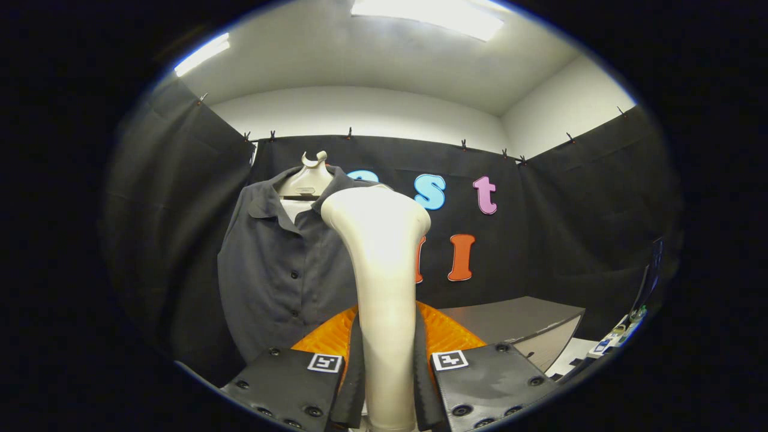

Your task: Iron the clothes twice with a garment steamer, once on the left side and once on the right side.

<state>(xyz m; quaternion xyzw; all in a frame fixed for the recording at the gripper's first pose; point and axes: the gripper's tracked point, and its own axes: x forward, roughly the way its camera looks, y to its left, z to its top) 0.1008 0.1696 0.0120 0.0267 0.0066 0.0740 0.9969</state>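
Steamer (384, 270) clamped between jaws, before grey shirt (276, 270).

steamer (384, 288) hiding shirt's (270, 270) right side

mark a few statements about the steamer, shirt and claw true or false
1. The claw is shut on the garment steamer. True.
2. The shirt lies flat on the table. False: it hangs on a hanger.
3. The steamer's head points toward the shirt. True.
4. The shirt is white. False: it is dark grey.
5. The shirt is unbuttoned all the way down. False: its buttons are fastened below the open collar.
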